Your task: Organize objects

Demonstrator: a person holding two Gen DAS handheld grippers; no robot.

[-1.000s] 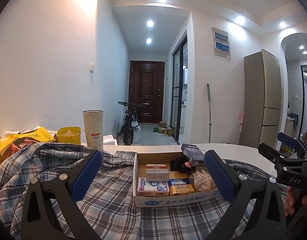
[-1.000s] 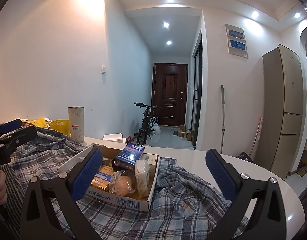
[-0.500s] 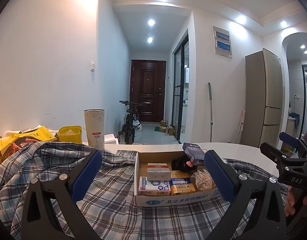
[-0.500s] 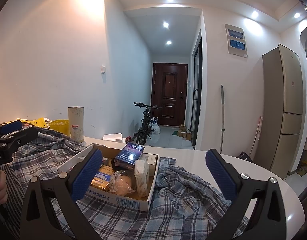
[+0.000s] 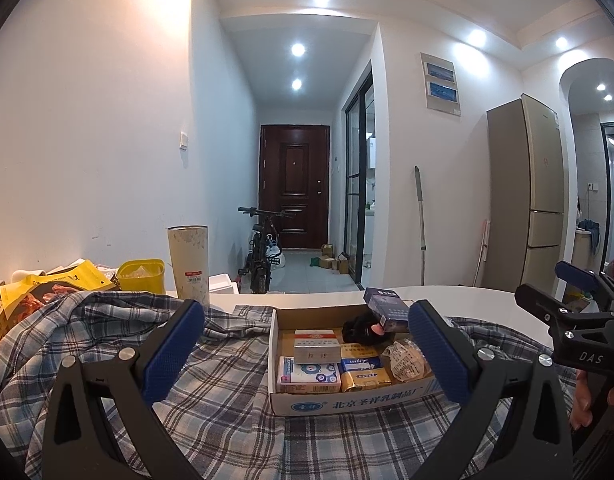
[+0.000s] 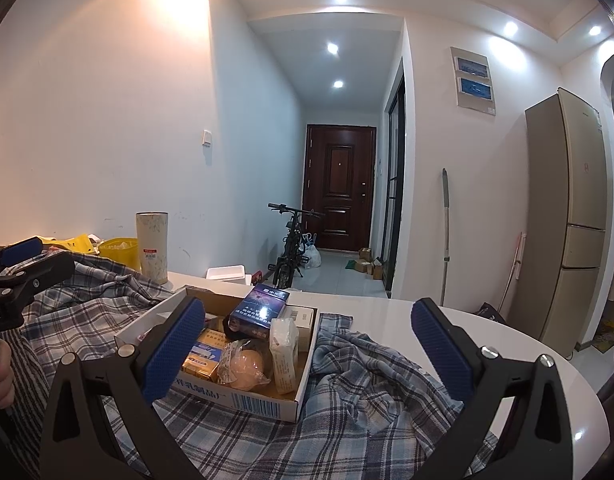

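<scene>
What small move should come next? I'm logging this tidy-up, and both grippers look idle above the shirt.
Probably ease the right gripper forward and down toward the dark blue box. Its jaws are wide open and empty, and that box lies tilted on top of the other packets in the cardboard box, so it looks the easiest to take first. The left gripper is also open.
</scene>
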